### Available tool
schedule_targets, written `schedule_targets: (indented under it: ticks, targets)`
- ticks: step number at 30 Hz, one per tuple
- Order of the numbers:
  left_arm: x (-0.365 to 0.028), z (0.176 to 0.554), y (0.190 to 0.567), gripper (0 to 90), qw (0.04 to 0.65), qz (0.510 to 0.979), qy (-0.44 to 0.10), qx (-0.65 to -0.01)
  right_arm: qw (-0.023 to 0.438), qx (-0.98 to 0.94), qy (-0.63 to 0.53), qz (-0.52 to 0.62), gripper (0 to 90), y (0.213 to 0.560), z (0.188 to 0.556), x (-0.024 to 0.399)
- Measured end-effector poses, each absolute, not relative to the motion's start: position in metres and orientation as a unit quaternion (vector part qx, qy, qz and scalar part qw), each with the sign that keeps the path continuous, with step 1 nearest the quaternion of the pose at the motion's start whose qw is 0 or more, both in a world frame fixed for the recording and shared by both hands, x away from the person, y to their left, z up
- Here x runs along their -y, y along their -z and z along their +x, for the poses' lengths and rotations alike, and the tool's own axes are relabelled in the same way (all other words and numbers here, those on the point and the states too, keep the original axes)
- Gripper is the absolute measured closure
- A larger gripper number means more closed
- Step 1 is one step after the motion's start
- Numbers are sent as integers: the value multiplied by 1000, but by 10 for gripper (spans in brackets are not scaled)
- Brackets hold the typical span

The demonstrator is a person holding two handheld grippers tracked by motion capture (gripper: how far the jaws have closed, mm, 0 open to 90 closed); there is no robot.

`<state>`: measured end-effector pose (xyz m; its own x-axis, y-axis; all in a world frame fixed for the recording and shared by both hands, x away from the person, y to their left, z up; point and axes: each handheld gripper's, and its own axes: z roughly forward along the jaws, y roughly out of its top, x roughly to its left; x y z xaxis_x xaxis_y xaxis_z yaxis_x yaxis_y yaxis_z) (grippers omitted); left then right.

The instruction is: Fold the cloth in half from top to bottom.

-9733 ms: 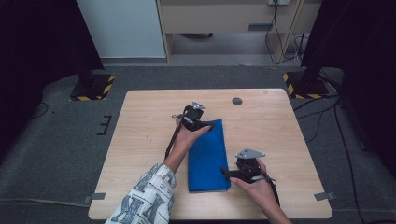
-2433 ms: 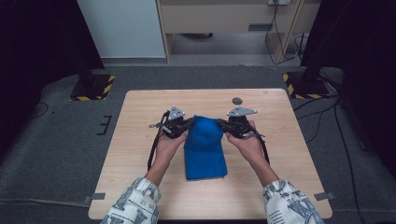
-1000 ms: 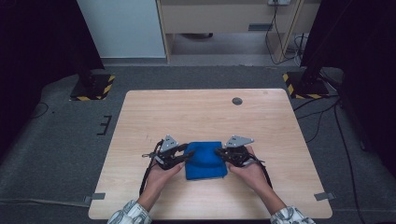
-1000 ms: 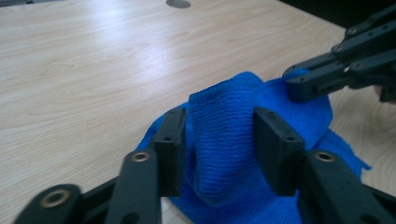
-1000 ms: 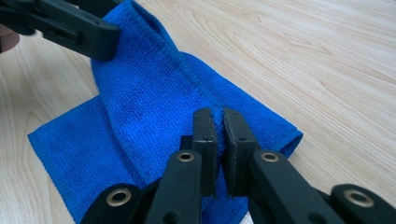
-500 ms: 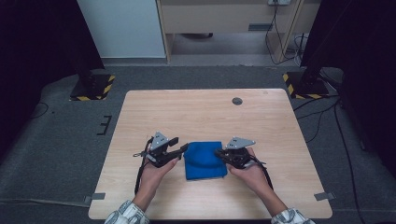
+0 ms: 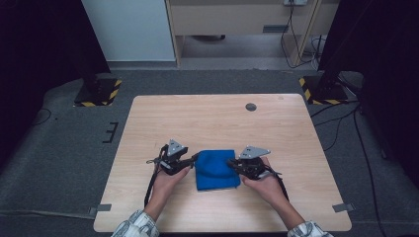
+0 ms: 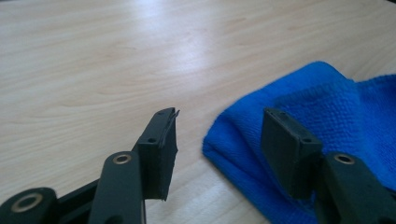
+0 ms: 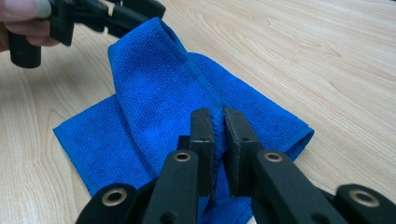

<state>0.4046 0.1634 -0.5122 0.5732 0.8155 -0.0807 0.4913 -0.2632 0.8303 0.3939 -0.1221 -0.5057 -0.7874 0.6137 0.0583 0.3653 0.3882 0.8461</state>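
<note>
A blue cloth lies folded on the wooden table, near its front edge. My right gripper is at the cloth's right edge. In the right gripper view, my right gripper is shut on a raised fold of the blue cloth. My left gripper sits just off the cloth's left edge. Its jaws have just been opening. In the left gripper view, my left gripper stands open, with the corner of the blue cloth lying beyond its right jaw, untouched. The left gripper also appears at the top left of the right gripper view.
A small dark round hole sits near the table's far edge. Bare wood stretches beyond the cloth and to both sides. The person's patterned sleeves come in from the bottom. Grey carpet surrounds the table.
The cloth was folded over toward the person. Over the last second, the left gripper let go of the cloth's left edge and drew slightly left. The right gripper kept its hold.
</note>
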Motion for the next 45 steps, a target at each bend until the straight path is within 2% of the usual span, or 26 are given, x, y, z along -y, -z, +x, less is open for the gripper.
schedule_targets:
  ticks: [10, 17, 31, 37, 45]
  targets:
    - [-158, 388, 510, 446, 431, 788, -179, -402, 132, -830, -460, 287, 785, 507, 383, 125]
    - [-160, 380, 508, 443, 437, 786, -173, -402, 128, -837, -451, 282, 716, 509, 373, 128]
    - [-157, 375, 511, 439, 428, 795, -172, -394, 131, -825, -465, 293, 404, 494, 360, 133]
    - [-156, 366, 511, 433, 424, 800, -170, -388, 137, -813, -478, 305, 344, 483, 361, 135]
    - [-153, 362, 516, 418, 405, 816, -172, -376, 159, -812, -460, 322, 309, 492, 375, 127]
